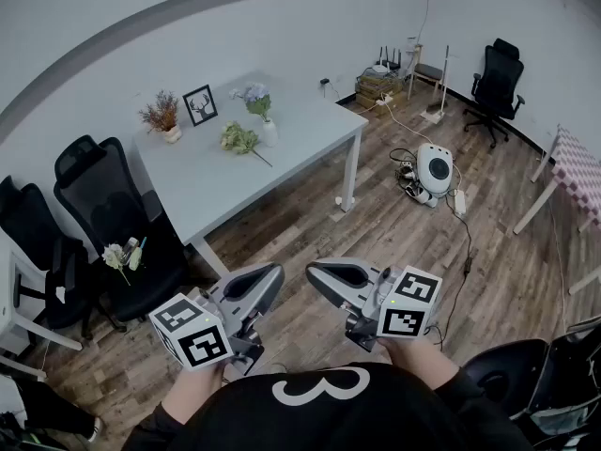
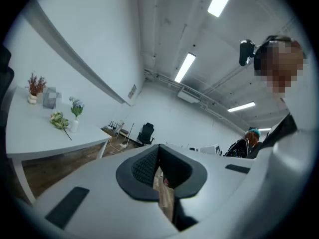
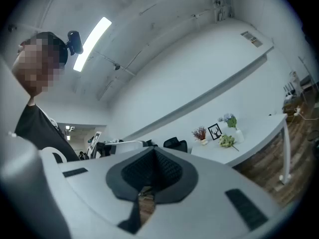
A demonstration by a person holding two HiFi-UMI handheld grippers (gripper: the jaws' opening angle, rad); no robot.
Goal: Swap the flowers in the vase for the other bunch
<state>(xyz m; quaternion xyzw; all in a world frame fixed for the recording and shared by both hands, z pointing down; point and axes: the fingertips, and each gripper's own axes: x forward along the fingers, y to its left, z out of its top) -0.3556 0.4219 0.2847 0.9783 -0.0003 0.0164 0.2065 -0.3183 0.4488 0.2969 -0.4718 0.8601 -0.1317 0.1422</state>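
Observation:
On the white table [image 1: 282, 172] far ahead stands a small white vase [image 1: 269, 132] with pale blue flowers [image 1: 252, 95]. A loose green-and-cream bunch [image 1: 240, 139] lies just left of it. A third small bunch [image 1: 123, 255] rests on a black chair. Both grippers are held close to my body, far from the table. My left gripper [image 1: 274, 272] is shut and empty, and my right gripper [image 1: 313, 271] is also shut with nothing in it. The left gripper view shows the vase [image 2: 74, 125] and the loose bunch [image 2: 59, 120]. The right gripper view shows them small, the vase [image 3: 239, 135] beside the bunch [image 3: 227, 141].
A dried-flower pot [image 1: 163, 117] and a framed deer picture [image 1: 199, 104] stand at the table's back. Black office chairs [image 1: 103, 205] line the left side. A white round machine [image 1: 434, 168] with cables sits on the wood floor; another chair [image 1: 495, 85] and a checkered table [image 1: 578, 169] lie right.

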